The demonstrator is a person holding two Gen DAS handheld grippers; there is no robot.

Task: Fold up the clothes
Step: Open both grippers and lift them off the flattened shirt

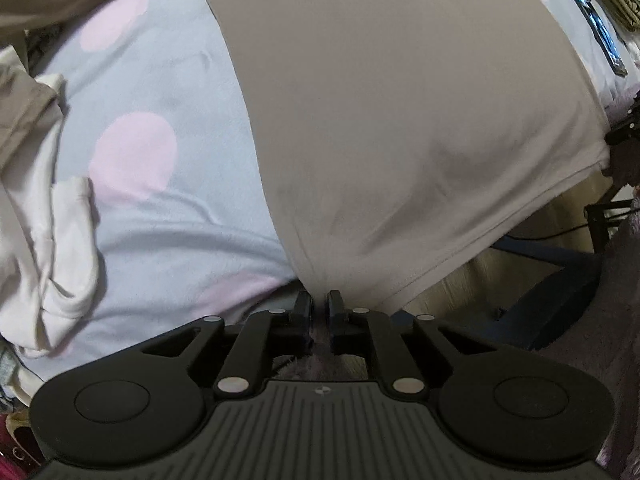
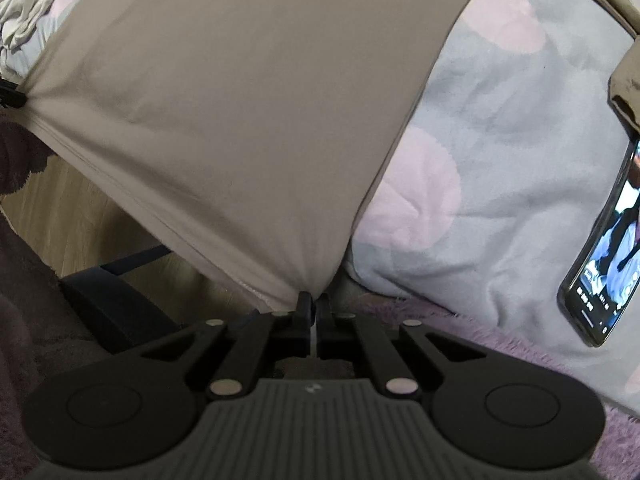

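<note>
Beige, smooth-knit garment [image 1: 380, 120] is lying spread across the bed, its near hem hanging slightly over the bed's near edge above the wooden floor [image 2: 80, 208]. Left tongs [image 1: 319, 304] are clenching the near left corner of that hem, with cloth bunching between the jaws, and right tongs [image 2: 314, 305] are pinching the near right corner in the same way, the fabric puckering toward each grip. Between the two grips the stitched hem is running taut and nearly straight.

Under the garment, a pale blue fleece blanket with large pink dots [image 1: 160, 208] is covering the bed. A crumpled cream cloth [image 1: 52, 240] is sitting at the left, and a dark smartphone with a lit screen [image 2: 608, 248] is resting on the blanket to the right, well apart from the garment. A khaki piece of clothing [image 2: 628, 80] is lying farther off at the right.

Judging from the flat, single spread, no fold seems made yet: the garment looks laid out and gripped at both near corners, so the folding itself, likely carrying the hem toward the far end, is remaining to be done.
</note>
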